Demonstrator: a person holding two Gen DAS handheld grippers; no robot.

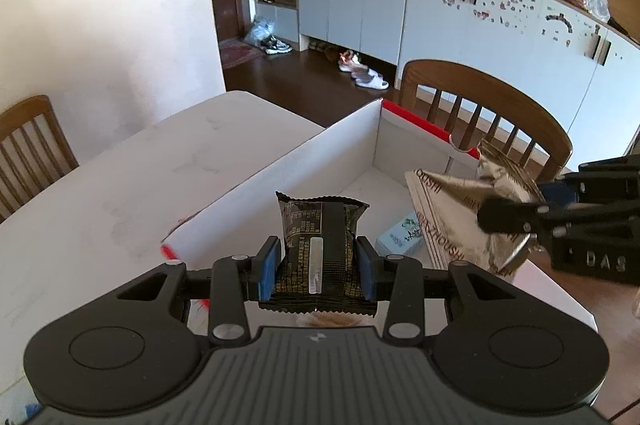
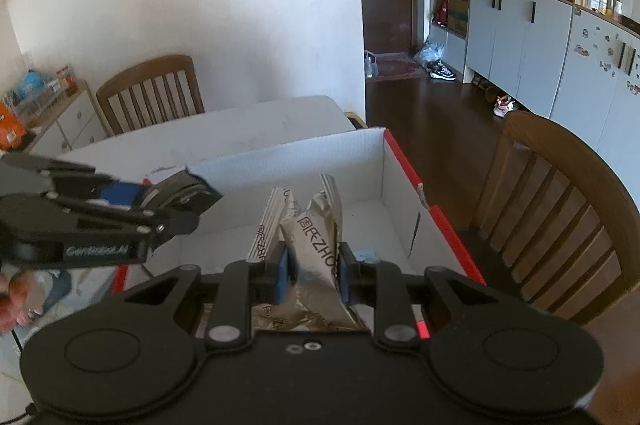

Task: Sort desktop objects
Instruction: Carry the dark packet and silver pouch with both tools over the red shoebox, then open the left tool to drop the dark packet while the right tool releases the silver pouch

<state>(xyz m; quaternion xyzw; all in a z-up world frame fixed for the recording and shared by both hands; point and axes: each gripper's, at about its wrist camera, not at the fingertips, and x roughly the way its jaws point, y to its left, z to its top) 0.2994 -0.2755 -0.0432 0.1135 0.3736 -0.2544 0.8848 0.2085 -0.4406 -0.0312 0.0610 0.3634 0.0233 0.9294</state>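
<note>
- The left gripper (image 1: pixel 318 267) is clamped on a black snack packet (image 1: pixel 318 245), its blue pads pressing both sides, held above the near end of the open cardboard box (image 1: pixel 280 165).
- The right gripper (image 2: pixel 312 275) is squeezed onto a crumpled silver foil bag (image 2: pixel 316 245), also held over the box.
- A small pale blue pack (image 1: pixel 402 237) lies on the box floor, under the two grippers.
- The box sits on a white table (image 1: pixel 120 177), with a wooden chair (image 1: pixel 480 105) just beyond its far wall.
</note>
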